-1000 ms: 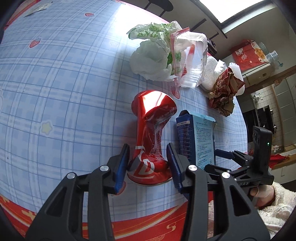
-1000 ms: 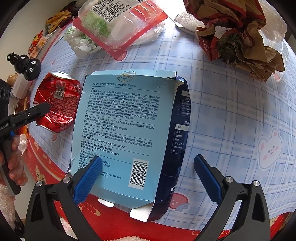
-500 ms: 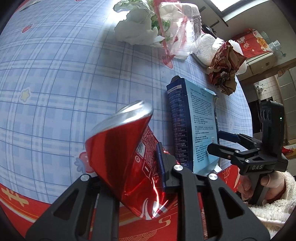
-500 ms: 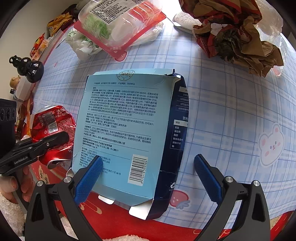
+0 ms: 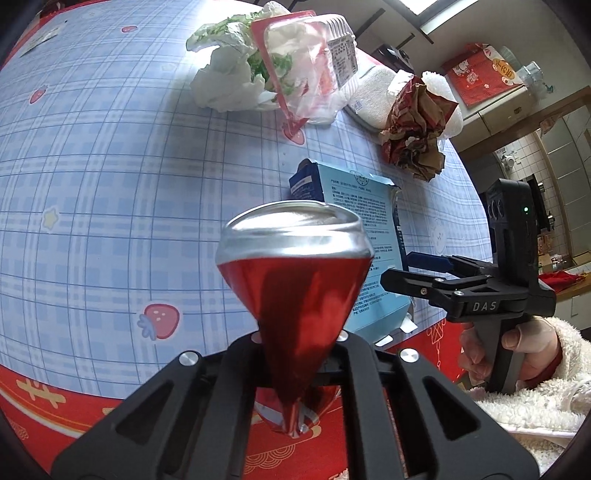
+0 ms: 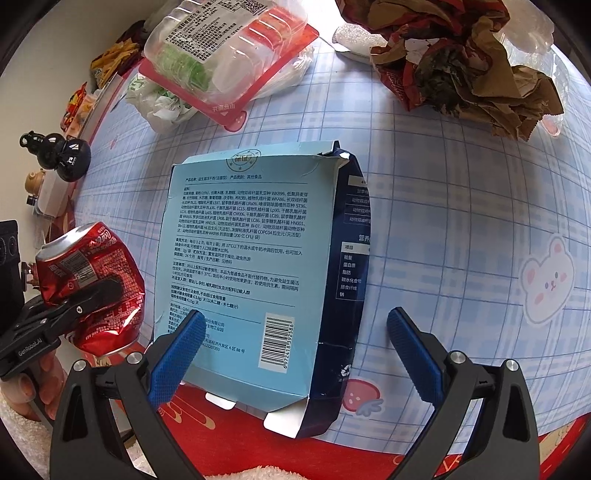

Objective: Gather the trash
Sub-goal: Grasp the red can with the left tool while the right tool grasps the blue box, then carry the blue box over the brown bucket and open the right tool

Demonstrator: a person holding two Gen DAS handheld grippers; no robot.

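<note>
Crushed can clamped in left gripper; right gripper jaws apart (astride blue box).

Glossy crushed metal can, matt paper carton, crumpled paper wrapper

Bright daylight floods both views, pouring in from a skylight-like opening at the top of the left wrist view. There's a washed-out glare patch on the blue checked tablecloth near the far edge, and again at the top of the right wrist view. The crushed red drink can sits very close to the lens, soft and dark on its shaded face, silver rim gleaming. The pale blue cardboard box is sharp, print legible, throwing a soft shadow rightward. Strong fisheye bending curves the checks; corners go black.
</note>
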